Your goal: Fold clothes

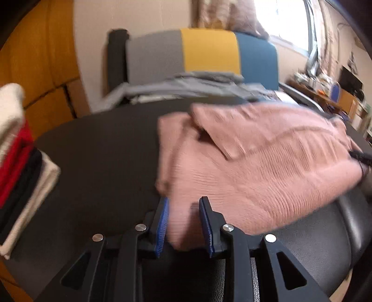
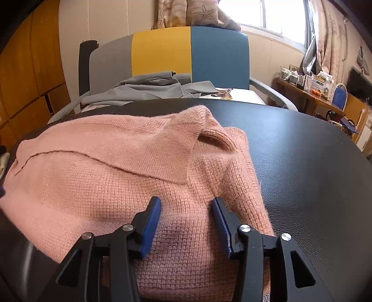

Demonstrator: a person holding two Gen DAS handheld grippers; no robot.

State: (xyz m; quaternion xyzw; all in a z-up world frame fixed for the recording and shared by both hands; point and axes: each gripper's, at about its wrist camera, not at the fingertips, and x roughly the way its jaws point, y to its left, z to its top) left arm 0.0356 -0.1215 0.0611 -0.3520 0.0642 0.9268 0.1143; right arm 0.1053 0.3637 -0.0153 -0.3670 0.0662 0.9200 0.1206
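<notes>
My right gripper (image 2: 186,204) fills the bottom of the frame, its blue pads (image 2: 151,226) apart with the pink sweater (image 2: 104,176) between them; whether they press the knit I cannot tell. The sweater lies folded across the left and middle of the black desk (image 2: 313,167), collar at centre. Beyond the desk, at upper centre, stands a chair (image 2: 190,53) in grey, yellow and blue, with grey cloth (image 2: 148,89) heaped on its seat. A window (image 2: 267,16) glows at upper right.
</notes>
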